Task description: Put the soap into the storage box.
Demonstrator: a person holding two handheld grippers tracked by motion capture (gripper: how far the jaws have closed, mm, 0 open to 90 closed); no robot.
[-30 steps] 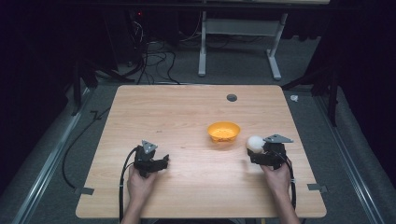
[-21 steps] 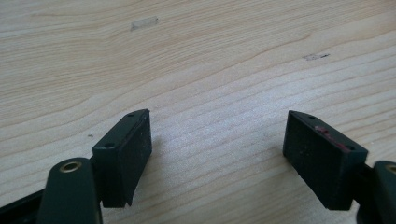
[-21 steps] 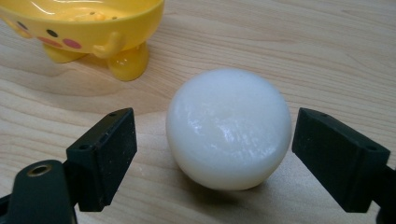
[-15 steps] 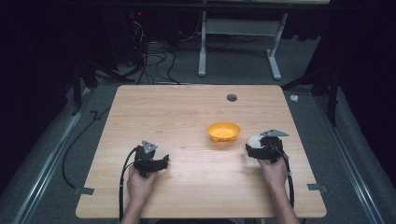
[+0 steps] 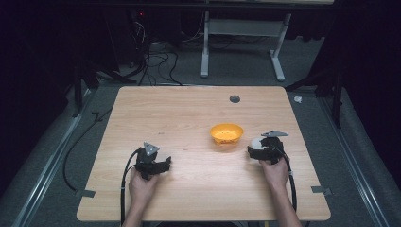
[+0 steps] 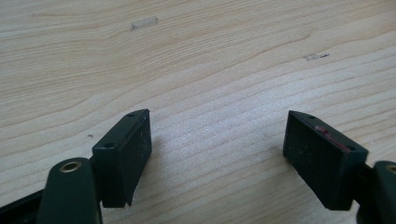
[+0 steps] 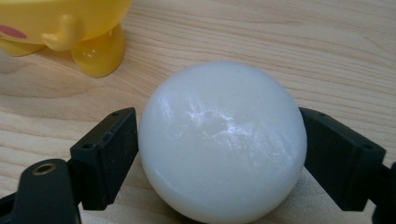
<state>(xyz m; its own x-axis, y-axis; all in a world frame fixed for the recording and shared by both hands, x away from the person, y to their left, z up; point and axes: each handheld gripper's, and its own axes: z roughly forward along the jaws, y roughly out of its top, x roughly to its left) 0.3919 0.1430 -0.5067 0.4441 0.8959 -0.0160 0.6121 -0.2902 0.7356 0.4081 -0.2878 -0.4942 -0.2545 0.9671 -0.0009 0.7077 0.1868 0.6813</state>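
Note:
A glossy white ball (image 7: 222, 140) sits between the two black jaws of my right gripper (image 7: 219, 144), and both pads touch its sides. From above, the white ball (image 5: 255, 142) lies at the tip of the right gripper (image 5: 257, 149), just right of a yellow-orange bowl (image 5: 226, 133) on the wooden table (image 5: 165, 113). The bowl's foot and rim (image 7: 70, 28) stand close behind the ball at upper left. My left gripper (image 5: 163, 165) rests low on the table at the near left, and in its own view the left gripper (image 6: 224, 140) is open over bare wood.
A dark round hole (image 5: 234, 99) marks the far side of the tabletop. Cables (image 5: 156, 61) and a white desk frame (image 5: 241, 52) lie on the floor beyond the table. Grey tape pieces (image 5: 320, 190) stick at the near corners.
The right gripper moved left onto the white ball, which lay just beside its tip a second ago, and its jaws now hold the ball's sides. The left gripper stayed put.

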